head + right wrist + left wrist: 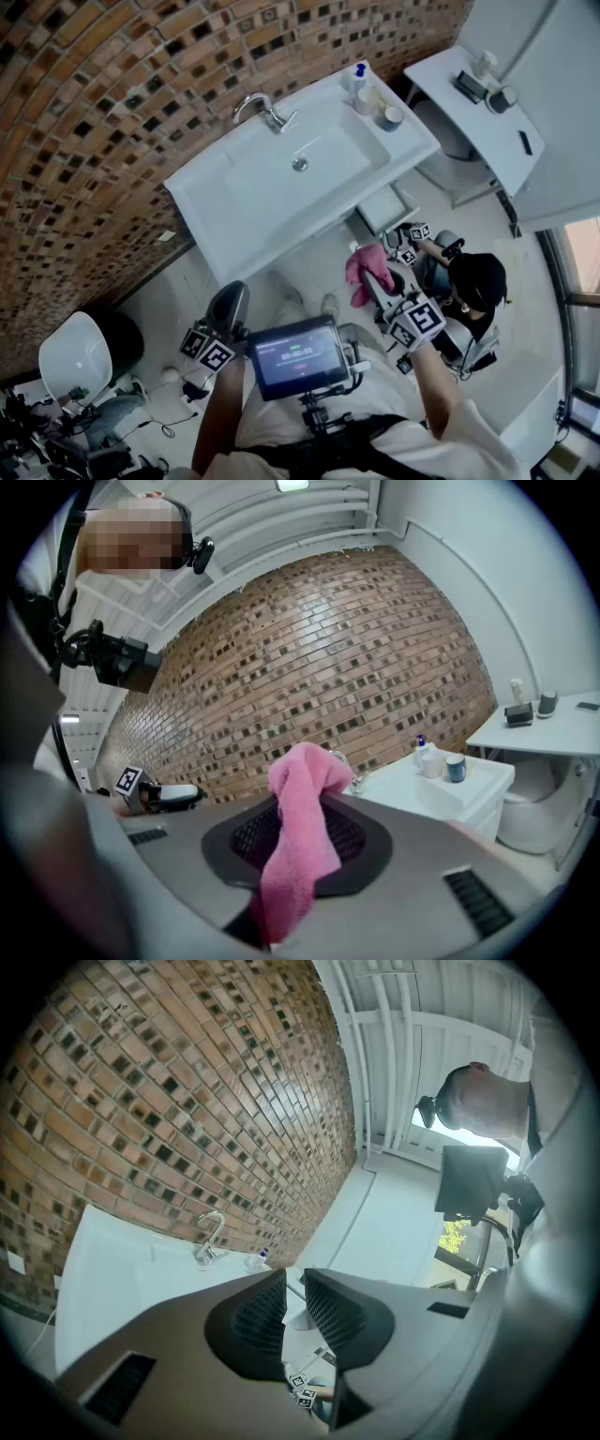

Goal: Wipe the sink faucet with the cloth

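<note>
The pink cloth [298,841] is pinched between the closed jaws of my right gripper [302,810] and droops over them, held low in front of the white sink [202,183], well short of the faucet [266,112] by the brick wall [103,103]. My left gripper [294,1284] hangs empty, its jaws slightly apart.

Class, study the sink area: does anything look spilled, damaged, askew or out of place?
Nothing stands out. The faucet stands upright on the sink, the bottle and cups stand at its corner, and the pink cloth hangs clamped in the right gripper, away from the sink.
</note>
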The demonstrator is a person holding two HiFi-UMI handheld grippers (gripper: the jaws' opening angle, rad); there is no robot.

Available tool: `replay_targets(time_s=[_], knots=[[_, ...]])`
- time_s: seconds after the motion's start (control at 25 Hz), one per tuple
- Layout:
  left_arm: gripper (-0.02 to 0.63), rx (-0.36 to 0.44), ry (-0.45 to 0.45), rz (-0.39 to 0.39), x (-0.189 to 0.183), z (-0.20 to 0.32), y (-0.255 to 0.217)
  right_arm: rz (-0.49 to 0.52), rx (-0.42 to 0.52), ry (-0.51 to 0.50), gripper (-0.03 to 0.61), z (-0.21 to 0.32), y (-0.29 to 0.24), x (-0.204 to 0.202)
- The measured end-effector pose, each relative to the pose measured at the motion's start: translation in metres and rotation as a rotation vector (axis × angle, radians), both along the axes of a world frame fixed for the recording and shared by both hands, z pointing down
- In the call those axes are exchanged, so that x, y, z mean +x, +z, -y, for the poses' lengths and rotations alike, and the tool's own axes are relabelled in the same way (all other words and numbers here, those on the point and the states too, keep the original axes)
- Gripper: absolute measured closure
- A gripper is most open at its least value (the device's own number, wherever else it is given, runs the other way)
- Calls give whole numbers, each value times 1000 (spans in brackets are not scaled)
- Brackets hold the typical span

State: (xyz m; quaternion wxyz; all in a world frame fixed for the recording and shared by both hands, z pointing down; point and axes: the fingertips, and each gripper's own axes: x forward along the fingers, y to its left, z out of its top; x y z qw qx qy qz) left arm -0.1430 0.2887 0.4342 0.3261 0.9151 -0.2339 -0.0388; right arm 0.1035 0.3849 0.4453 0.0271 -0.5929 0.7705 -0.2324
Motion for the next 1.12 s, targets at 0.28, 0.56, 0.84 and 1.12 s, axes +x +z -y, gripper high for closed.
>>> replay_targets(time_s=[0.28,0.56,0.84,1.12], knots=[[561,9,67,13,4,70,8,-12,-14,11,492,69,-1,-20],[561,-5,128,23,6,130,23,-62,-43,30,492,134,1,-36],[561,-39,210,12,11,168,42,-143,-95,65,492,173,1,-43],[561,-69,237,44,30,194,65,-149,-122,52,492,215,15,-30]])
